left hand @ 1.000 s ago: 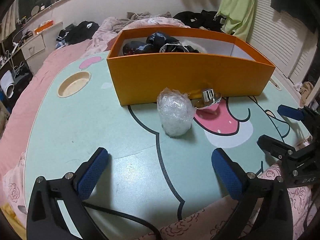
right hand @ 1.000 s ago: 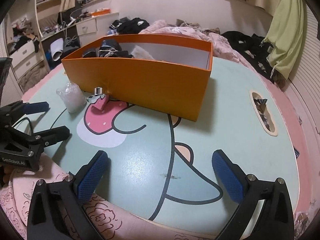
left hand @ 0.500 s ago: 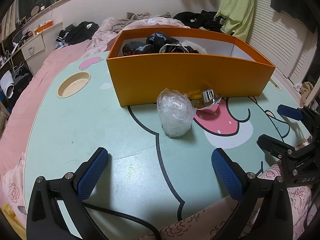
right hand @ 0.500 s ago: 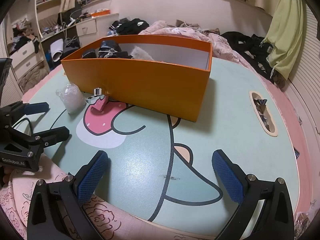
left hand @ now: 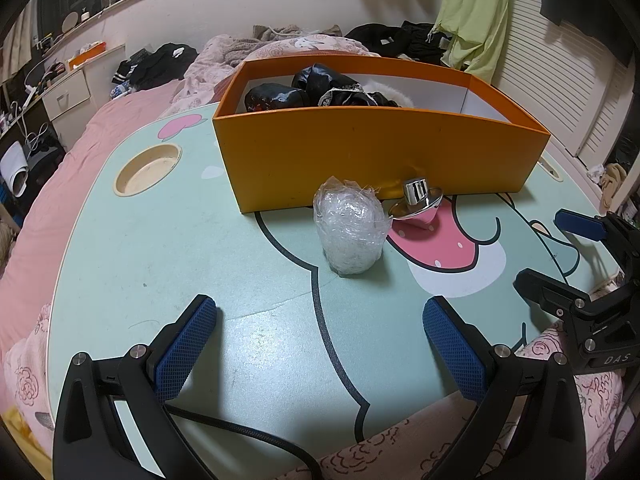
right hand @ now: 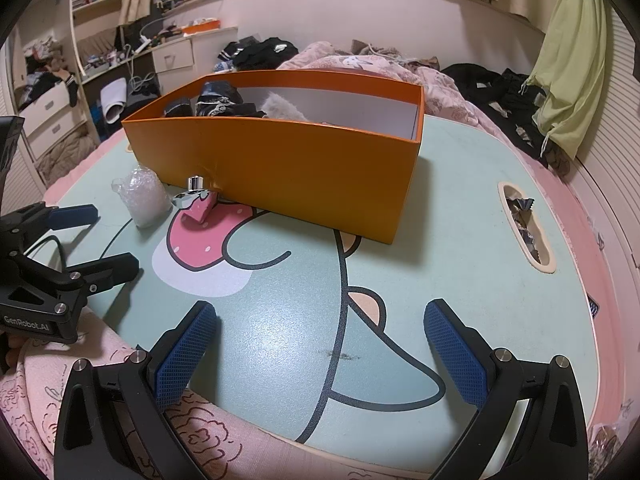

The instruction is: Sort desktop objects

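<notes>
An orange box [left hand: 376,156] stands on the mint-green cartoon table [left hand: 160,260] and holds black shiny items [left hand: 316,88] and something white and fluffy. In front of it lie a clear crumpled plastic bundle [left hand: 350,230] and a pink perfume bottle with a silver cap [left hand: 418,204]. My left gripper [left hand: 320,332] is open and empty, just short of the bundle. My right gripper [right hand: 320,336] is open and empty over the table's near edge; the box [right hand: 288,168], the bundle [right hand: 144,198] and the bottle [right hand: 196,202] lie far left of it.
A round cup recess [left hand: 146,170] sits in the table at the left. A slot recess with foil wrappers [right hand: 524,226] lies at the right. Pink bedding surrounds the table. Clothes, drawers and shelves stand behind.
</notes>
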`<state>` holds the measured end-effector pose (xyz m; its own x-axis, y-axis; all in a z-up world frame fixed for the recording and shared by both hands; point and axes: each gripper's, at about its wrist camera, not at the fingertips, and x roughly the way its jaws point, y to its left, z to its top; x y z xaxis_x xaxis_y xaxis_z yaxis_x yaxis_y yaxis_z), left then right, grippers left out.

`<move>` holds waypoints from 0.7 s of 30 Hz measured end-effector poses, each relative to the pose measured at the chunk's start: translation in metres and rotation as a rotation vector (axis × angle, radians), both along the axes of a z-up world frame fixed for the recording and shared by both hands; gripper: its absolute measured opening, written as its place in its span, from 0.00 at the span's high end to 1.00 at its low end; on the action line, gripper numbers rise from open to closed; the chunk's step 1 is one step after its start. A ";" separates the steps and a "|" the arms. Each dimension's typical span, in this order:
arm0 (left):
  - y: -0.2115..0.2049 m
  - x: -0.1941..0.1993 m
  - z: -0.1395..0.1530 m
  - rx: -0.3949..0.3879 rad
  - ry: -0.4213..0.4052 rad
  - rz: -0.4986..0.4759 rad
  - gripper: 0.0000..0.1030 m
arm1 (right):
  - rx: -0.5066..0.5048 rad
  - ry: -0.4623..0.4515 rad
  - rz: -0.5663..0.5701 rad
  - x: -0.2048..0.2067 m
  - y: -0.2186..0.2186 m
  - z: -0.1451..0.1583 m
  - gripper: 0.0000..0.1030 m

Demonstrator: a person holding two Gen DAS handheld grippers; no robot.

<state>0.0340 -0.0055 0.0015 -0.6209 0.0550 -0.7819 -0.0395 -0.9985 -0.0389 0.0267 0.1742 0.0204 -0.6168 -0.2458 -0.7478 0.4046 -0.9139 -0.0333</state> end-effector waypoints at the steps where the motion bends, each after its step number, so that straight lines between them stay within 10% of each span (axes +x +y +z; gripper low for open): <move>1: 0.000 0.000 0.000 0.000 0.000 0.000 0.00 | 0.000 0.000 0.000 0.000 0.000 0.000 0.00; 21: 0.000 0.001 0.000 0.001 0.001 -0.001 0.00 | 0.000 0.001 0.000 0.000 0.001 0.000 0.00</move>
